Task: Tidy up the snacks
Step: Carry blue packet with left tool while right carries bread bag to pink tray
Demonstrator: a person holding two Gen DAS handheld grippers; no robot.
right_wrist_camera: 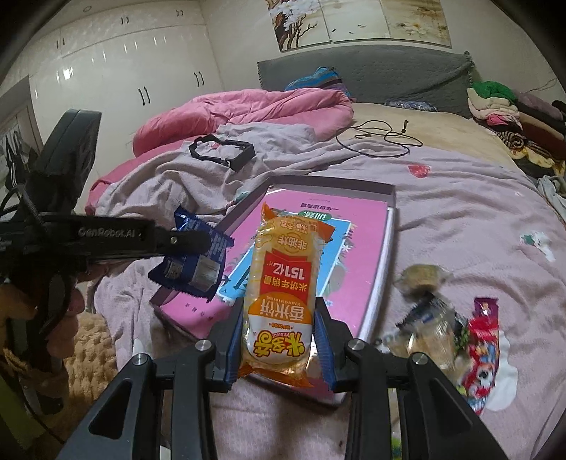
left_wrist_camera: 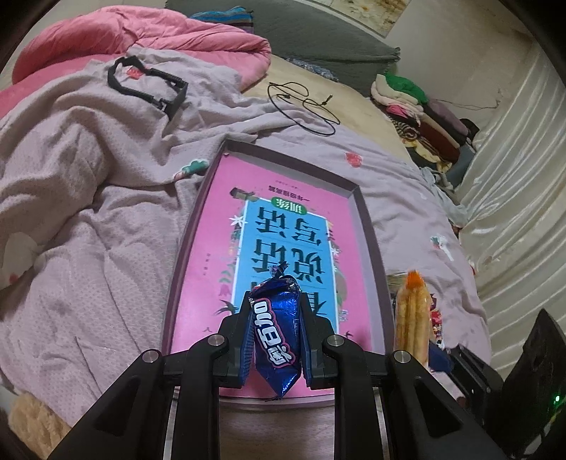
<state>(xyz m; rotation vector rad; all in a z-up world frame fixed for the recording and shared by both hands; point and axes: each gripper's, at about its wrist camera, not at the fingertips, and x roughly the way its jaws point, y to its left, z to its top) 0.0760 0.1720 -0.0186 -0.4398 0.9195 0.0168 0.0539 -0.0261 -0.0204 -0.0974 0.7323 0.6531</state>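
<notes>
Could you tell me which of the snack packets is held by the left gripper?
The dark blue foil packet, clamped in the left gripper; the orange rice-cracker pack sits in the right gripper, and the others lie on the bed.

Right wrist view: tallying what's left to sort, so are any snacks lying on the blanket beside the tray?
Yes, a red packet and a clear wrapper lie there.

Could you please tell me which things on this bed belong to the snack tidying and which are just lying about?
Job:
- blue foil snack packet, in left gripper
- orange rice-cracker packet, in right gripper
- shallow purple-rimmed box
- loose red packet

Lying about:
- black plastic frame
- black cable
- pink quilt
- folded clothes pile
</notes>
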